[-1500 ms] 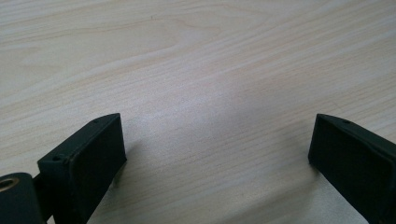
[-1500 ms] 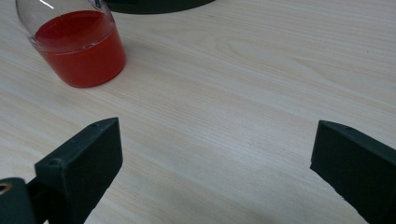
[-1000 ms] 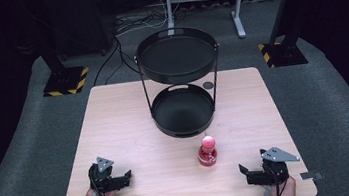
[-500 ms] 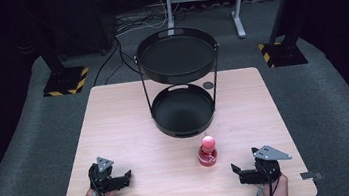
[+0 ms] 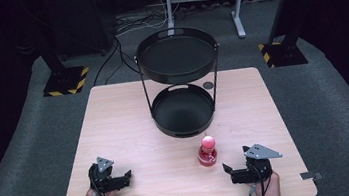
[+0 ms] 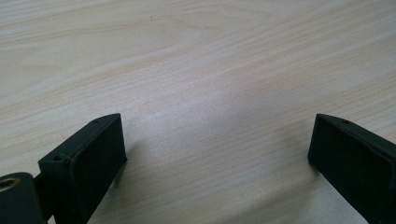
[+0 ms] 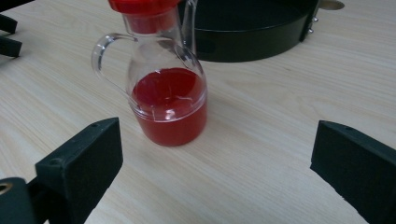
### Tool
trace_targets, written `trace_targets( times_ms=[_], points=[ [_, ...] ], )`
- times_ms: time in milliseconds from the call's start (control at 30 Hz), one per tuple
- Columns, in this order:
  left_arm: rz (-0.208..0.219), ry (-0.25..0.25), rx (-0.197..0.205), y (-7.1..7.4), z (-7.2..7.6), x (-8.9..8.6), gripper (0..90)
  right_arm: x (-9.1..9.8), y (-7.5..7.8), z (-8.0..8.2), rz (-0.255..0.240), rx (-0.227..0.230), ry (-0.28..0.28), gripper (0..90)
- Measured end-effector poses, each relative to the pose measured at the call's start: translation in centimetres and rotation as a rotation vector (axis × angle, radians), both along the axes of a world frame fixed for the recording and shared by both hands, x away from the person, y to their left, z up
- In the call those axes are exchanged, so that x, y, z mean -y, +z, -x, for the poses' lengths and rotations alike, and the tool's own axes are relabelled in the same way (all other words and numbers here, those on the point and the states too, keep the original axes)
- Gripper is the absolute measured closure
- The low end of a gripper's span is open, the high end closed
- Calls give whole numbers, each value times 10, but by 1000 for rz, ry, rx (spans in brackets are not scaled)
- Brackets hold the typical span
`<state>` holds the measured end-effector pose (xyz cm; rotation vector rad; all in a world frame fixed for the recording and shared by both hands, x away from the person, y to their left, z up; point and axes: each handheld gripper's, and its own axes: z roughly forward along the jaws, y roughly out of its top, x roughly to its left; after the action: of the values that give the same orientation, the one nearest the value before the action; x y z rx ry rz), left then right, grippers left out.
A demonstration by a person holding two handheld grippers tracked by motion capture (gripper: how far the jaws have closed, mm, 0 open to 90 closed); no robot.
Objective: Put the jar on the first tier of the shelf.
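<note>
The wooden table [image 5: 114, 115] carries a black two-tier tray stand [image 5: 182, 109] at 12 o'clock. A red-capped glass cruet [image 5: 206, 151] of red liquid stands upright at 10 o'clock from the right tool [image 5: 227, 168], near it, untouched. Both tools, left tool [image 5: 127, 175] included, gape wide, empty.

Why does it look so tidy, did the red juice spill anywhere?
No spill. The little jug stands upright on the table, red cap on, juice inside. The two-tier black tray stand stands straight. Nothing looks odd.

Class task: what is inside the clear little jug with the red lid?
Red liquid fills the lower part of the jug; above it the glass looks empty. The red lid hides the neck.
</note>
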<state>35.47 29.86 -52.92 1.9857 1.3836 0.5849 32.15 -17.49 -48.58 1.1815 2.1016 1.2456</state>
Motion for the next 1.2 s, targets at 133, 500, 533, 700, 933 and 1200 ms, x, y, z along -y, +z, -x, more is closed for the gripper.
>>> trace_targets(
  times_ms=[133, 500, 533, 700, 933, 1200],
  points=[
    [-1, 0, 0, 0, 0, 0, 35, -7, 1, -3, -5, 2, 10, 11],
    [-1, -1, 0, 0, 0, 0, 36, -21, 7, -7, -23, 6, 40, 10],
    [-1, -2, 0, 0, 0, 0, 36, -22, 8, -7, -21, 6, 39, 10],
    [-1, -1, 0, 0, 0, 0, 36, -26, 12, -9, -37, 15, 46, 10],
    [-1, -1, 0, 0, 0, 0, 36, -35, 15, -15, -39, 15, 56, 9],
    [1, -1, 0, 0, 0, 0, 36, -47, 19, -22, -43, 22, 69, 9]
  ],
)
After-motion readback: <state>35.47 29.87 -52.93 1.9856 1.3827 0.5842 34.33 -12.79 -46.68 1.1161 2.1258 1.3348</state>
